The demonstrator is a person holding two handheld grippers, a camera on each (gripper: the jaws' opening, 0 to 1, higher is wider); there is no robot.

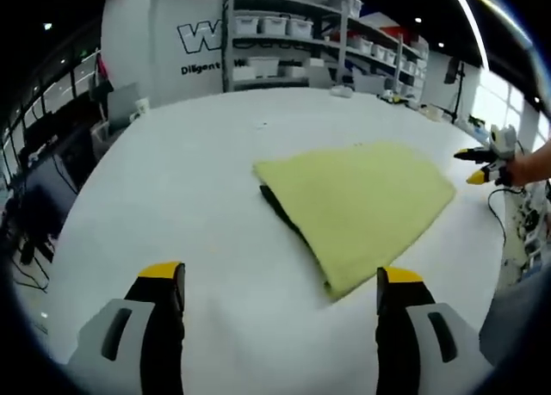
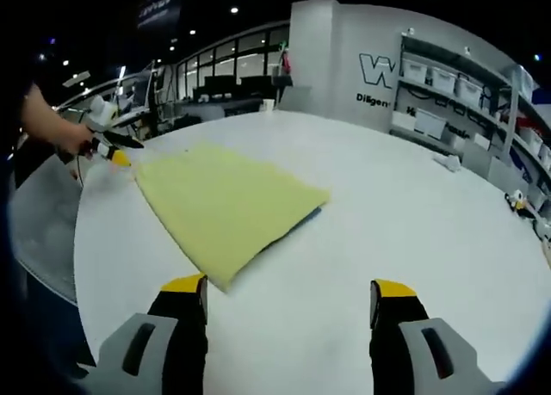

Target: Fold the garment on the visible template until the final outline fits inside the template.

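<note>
Yellow-green folded garment [image 1: 357, 207] is laid flat on the white counter [image 1: 189, 180], at 12 o'clock of both grippers' [image 1: 280, 287] [image 2: 288, 296] spread, empty fingers.

A grey wall [image 1: 164, 33] behind the shelves carries a large white outlined "W", cut off by the shelf frame, with a smaller white line under it beginning "Diligent". The right gripper view shows the same wall [image 2: 344, 51] with the "W" and "Diligen" below it. A dark hanging sign [image 2: 162, 8] bears white lettering too small to read.
</note>
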